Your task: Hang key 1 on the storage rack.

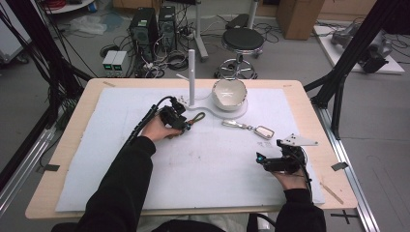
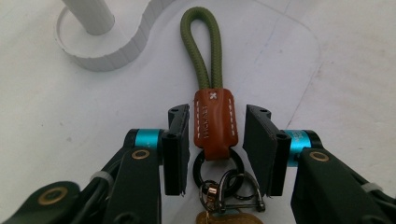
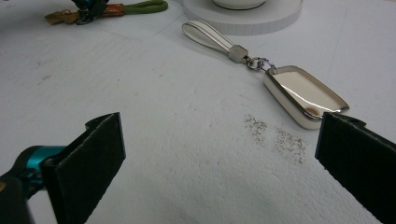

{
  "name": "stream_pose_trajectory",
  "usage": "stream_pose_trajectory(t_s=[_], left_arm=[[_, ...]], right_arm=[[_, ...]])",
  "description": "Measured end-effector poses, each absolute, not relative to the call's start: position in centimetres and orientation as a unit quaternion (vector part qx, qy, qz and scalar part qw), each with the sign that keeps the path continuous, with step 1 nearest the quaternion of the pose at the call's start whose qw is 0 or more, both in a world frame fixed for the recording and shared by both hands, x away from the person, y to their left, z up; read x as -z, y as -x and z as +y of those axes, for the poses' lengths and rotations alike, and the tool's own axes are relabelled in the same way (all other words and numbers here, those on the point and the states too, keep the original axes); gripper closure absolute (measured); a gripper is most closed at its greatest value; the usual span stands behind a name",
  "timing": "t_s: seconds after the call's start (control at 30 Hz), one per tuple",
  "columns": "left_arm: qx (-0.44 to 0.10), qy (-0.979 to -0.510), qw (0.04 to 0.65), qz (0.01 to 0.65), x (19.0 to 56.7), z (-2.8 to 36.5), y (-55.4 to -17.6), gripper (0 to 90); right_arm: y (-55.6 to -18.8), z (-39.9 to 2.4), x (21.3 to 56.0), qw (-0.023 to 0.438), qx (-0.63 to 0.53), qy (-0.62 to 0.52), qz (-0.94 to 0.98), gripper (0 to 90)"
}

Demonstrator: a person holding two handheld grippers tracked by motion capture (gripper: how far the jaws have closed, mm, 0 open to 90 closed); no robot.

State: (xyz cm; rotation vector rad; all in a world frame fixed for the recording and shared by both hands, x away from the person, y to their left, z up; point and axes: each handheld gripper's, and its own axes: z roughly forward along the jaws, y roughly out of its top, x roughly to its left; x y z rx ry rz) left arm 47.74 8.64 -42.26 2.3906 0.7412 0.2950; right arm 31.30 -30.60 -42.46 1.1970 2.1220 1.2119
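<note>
Right now I have plenty of room on the desk (image 1: 67, 159): the white foam mat (image 1: 203, 169) is bare across its near half, and the things sit toward the far edge. From the mat's centre, the white stand with its upright post (image 1: 191, 77) is at twelve o'clock. The white bowl (image 1: 229, 94) rests on the stand's round base just right of the post; I cannot tell what, if anything, lies inside it.

My left gripper (image 2: 215, 154) is at about eleven o'clock from centre, close to the stand's base. Its jaws are narrow and straddle the green-cord keychain (image 2: 212, 121) lying flat on the mat. The left pad is against or nearly against the brown leather tab, while a small gap shows on the right side, so it is not yet clamped. The green loop points away from me toward the stand, and the black ring, metal clasp and a tan tag lie between the jaws nearer the camera.

My right gripper (image 3: 219, 158) is at four o'clock near the mat's right edge, jaws wide and holding nothing. The white-and-chrome key fob (image 3: 303, 95) with its white strap lies just ahead, by the right pad, toward one o'clock.
</note>
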Motion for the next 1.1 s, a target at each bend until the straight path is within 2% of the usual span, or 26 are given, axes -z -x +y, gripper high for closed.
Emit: stream_pose_trajectory(t_s=[0.07, 0.4, 0.57, 1.1], left_arm=[[-0.112, -0.909, 0.289, 0.278, 42.8, 8.5, -47.9, 60.1], [-0.091, -0.903, 0.305, 0.288, 42.7, 8.9, -48.1, 72.2], [-0.069, -0.899, 0.310, 0.302, 42.5, 9.7, -48.5, 73.8], [-0.078, -0.884, 0.340, 0.311, 39.5, 12.0, -48.0, 74.4]], right_arm=[[-31.3, -30.6, 42.5, 0.210, -0.434, -0.430, 0.763, 0.6], [-31.3, -30.7, 42.5, 0.212, -0.432, -0.431, 0.763, 0.6], [-31.2, -30.7, 42.5, 0.213, -0.432, -0.431, 0.763, 0.6], [-31.2, -30.7, 42.5, 0.213, -0.433, -0.432, 0.762, 0.6]])
